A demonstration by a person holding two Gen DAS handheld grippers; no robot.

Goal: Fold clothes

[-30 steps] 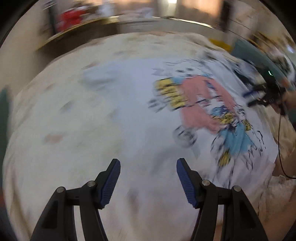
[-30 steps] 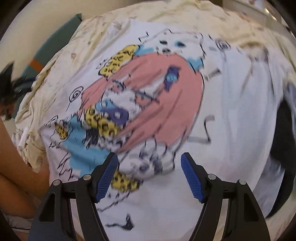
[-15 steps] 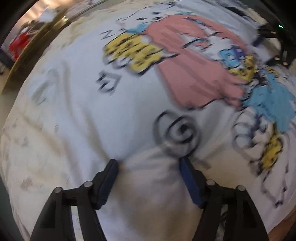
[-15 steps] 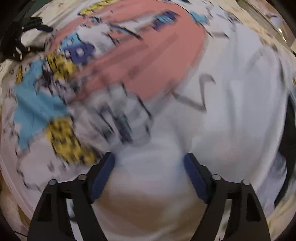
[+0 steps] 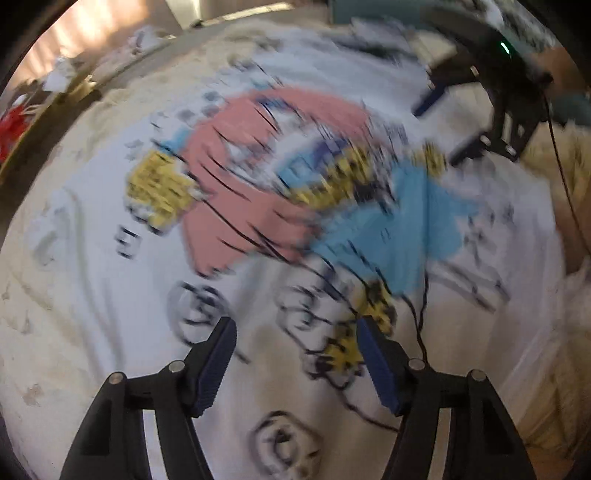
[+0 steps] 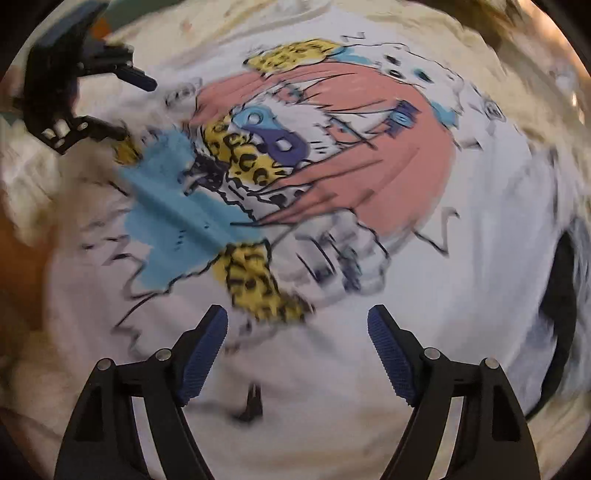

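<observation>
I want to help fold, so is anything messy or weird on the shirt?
A little. The white T-shirt lies print-up on the cream cover, but a crease runs through the blue patch, so it isn't quite flat. Both views are blurry. No tears or stains show.

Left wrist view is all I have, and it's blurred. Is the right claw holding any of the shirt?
Observer: No. The right claw is open, with only bare white shirt showing between its fingers.
Operator: Anything beside the shirt that I can't see?
Observer: Something black lies along the shirt's edge at the right of that view. It is too blurred to say what it is.
Operator: Where does my left claw sit from there?
Observer: The left claw is at the shirt's far-left edge, by the cream cover.
</observation>
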